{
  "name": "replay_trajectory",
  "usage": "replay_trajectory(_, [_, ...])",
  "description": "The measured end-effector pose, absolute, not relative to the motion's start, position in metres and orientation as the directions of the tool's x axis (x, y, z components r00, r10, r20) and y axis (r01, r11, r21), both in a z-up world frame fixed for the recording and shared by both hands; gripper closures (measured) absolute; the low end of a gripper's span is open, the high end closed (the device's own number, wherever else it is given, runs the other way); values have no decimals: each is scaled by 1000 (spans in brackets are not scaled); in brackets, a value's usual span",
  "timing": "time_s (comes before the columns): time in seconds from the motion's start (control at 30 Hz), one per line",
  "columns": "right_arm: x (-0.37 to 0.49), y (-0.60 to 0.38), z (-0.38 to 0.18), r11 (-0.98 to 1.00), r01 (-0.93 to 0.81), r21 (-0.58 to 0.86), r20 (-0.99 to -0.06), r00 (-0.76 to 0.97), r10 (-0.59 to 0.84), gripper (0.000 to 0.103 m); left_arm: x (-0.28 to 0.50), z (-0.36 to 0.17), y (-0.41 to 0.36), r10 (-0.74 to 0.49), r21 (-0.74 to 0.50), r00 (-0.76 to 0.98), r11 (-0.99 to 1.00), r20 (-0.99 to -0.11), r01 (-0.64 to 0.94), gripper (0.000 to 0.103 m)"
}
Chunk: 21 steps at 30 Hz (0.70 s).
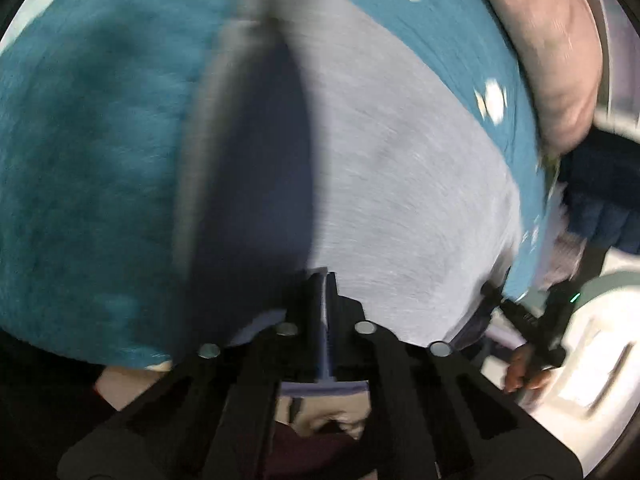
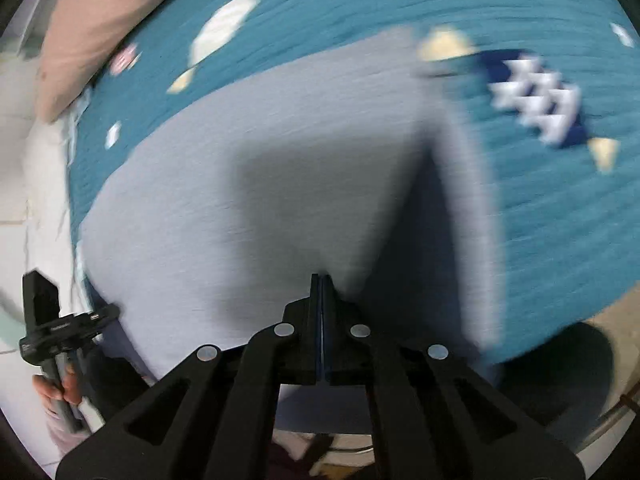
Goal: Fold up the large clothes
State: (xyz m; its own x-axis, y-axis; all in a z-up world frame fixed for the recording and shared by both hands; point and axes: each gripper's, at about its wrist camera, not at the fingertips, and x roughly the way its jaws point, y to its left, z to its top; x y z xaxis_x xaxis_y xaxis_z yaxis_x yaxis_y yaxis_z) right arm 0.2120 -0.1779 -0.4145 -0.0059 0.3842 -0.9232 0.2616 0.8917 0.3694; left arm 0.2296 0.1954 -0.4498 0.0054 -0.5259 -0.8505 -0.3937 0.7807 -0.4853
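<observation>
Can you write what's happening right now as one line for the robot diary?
step: folding | left gripper: shut on grey garment | right gripper: shut on grey garment | surface: teal bedspread | view: blurred

Both wrist cameras look steeply down along their fingers, close over the grey garment on the teal bedspread. Views share garment, bedspread, pink pillow.

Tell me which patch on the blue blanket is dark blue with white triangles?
The dark blue patch right of the grey cloth. The other patches on the teal blanket are plain cream or white.
</observation>
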Motion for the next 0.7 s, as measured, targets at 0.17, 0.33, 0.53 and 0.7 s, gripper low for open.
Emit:
replay_trajectory(0.17, [199,-207,-406,891,341,300,-949,10,316,103,225,-444,213,-495,-454,14,786,-869,-420,100])
replay_trajectory(0.33, [194,-208,-384,891,349,291,-954,42,295,97,237,-400,183,-429,-417,30,854,-903,-312,64])
replay_trajectory(0.53, [189,-218,-351,891,330,312,-950,88,300,97,278,-347,99,-418,-434,132,891,-899,-133,24])
replay_trajectory(0.7, [180,-230,-335,857,361,366,-930,162,329,79,313,-356,34,-408,-421,137,903,-903,-82,24])
